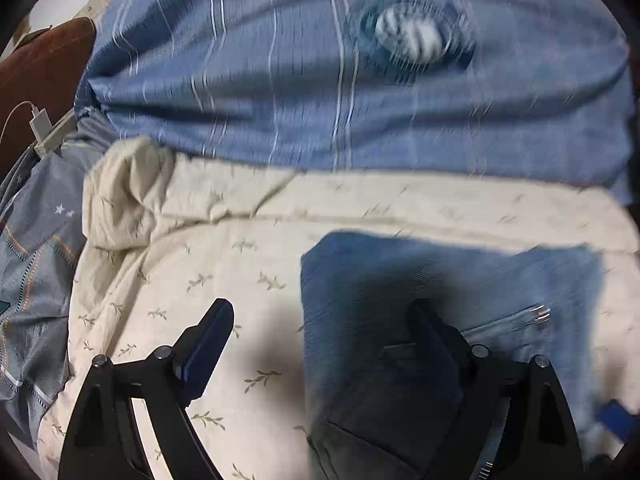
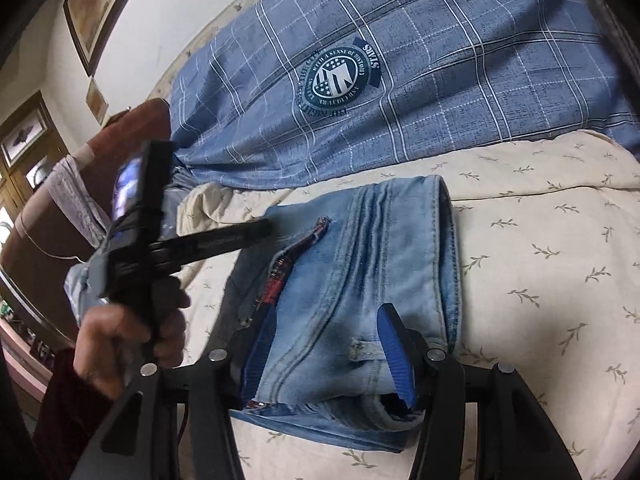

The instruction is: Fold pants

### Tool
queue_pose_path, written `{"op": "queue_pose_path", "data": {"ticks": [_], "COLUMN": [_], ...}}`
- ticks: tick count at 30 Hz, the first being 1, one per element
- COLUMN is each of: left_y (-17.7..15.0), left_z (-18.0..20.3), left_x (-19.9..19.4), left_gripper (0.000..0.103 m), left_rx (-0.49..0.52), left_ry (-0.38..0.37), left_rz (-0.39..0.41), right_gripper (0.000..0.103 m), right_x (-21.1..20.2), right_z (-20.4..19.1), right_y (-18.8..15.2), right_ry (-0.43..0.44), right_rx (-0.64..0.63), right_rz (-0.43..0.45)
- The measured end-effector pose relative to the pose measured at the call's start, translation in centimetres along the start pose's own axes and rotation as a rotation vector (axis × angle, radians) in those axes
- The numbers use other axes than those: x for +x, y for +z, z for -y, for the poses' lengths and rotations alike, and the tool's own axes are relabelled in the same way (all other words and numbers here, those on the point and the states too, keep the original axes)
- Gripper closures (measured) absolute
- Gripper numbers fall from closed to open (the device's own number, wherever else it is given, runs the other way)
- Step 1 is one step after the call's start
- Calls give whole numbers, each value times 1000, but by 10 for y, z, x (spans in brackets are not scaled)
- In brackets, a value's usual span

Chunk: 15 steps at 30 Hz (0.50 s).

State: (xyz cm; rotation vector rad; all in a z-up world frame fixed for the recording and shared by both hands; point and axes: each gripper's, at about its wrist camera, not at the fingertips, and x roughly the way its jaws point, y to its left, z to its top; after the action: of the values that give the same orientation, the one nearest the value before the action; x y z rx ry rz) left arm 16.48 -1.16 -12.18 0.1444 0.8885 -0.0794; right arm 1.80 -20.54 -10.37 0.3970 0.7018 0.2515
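Surface: a bed covered by a cream sheet printed with small leaf sprigs, with a blue checked pillow bearing a round crest at its far side and a brown headboard to the left.
Pants: the light-blue denim jeans lie on the sheet near the middle of the bed, already gathered into a short, thick, roughly rectangular stack, a hem edge along the right side and a zip showing at the left.
Right gripper: the right gripper has its blue-padded jaws clamped on the near end of the stack, denim bunched between them.
Left gripper: the left gripper is released, its jaws spread wide with nothing between the pads; one finger hangs over bare sheet, the other over the jeans' left edge. That view is motion-blurred.
Done: the main folds look made.
Left: probably a last tidy or flattening, then letting go of the near end.
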Motion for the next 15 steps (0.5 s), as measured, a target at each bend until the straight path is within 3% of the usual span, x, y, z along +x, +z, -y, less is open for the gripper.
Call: {"op": "queue_pose_path", "data": {"ticks": [4,10,15], "left_y": [-1,-8,-16], "left_z": [-6,-24,-27], "left_x": [1,-16,-35], "left_gripper": [12,12,12], "left_rx": [-10,-95,-78], "left_ry": [-30,-68,-6], "left_rz": [-5,8,81], "right_gripper": [47,47,47], "right_x": [3,3,22], "right_z": [-1,-11,-13], "right_y": [4,28,55], "right_ry": [-16,13,62], "right_rx": [-19,-42,-56], "right_rz": [4,83,95]}}
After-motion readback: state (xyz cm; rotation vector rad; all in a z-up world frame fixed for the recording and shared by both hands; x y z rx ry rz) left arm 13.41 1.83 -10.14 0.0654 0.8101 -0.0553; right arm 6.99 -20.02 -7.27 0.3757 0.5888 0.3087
